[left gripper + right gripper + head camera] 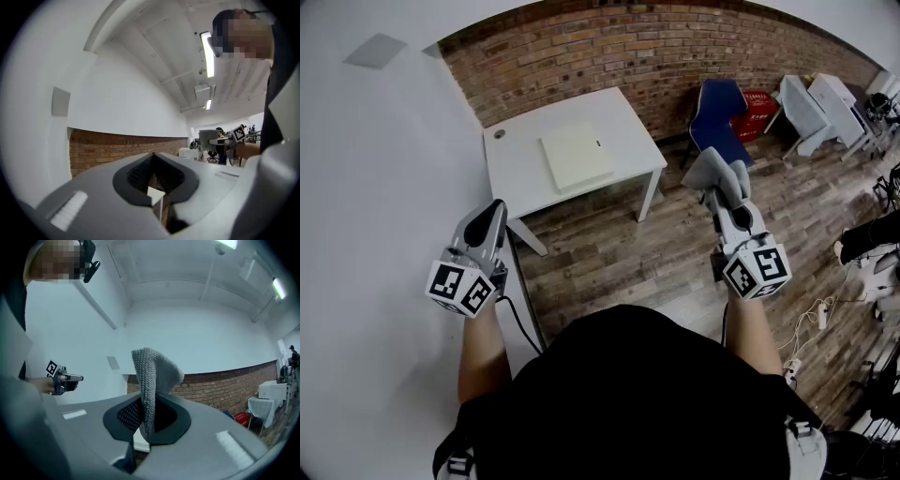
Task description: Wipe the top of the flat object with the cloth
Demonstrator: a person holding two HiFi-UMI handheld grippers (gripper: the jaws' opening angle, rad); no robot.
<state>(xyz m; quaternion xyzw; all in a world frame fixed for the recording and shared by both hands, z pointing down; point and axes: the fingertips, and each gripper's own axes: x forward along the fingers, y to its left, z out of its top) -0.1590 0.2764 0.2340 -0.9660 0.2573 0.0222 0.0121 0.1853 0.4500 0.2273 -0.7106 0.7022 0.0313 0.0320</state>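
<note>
**Cloth held up, well short of the white table**

The person stands back from the white table point(517, 178) with 2 grippers raised in front of the body, neither of them over the tabletop. The flat object point(575, 156), a pale cream square panel, lies on the right half of the table with bare tabletop showing all around it. Nothing touches it.

The right gripper point(724, 187) hangs off to the right of the table, past its near right corner and above the wooden floor point(609, 253). Its jaws are clamped on the grey knitted cloth point(151, 373), which rises from between the black pads and folds over at the top, drooping to 1 side. In the head view the cloth point(715, 171) is a grey bunch at the gripper's tip, well apart from the flat object.

The left gripper point(494, 216) sits near the table's near left corner, on the person's side of it and close to the white wall point(375, 169) that the table stands against. In the left gripper view its jaws are pressed together with nothing between them, and a corner of the table shows just below them.

Behind the table runs a brick wall point(656, 47). To the right of the table, a blue chair point(719, 112) and a red crate point(757, 111) stand against that wall.
</note>
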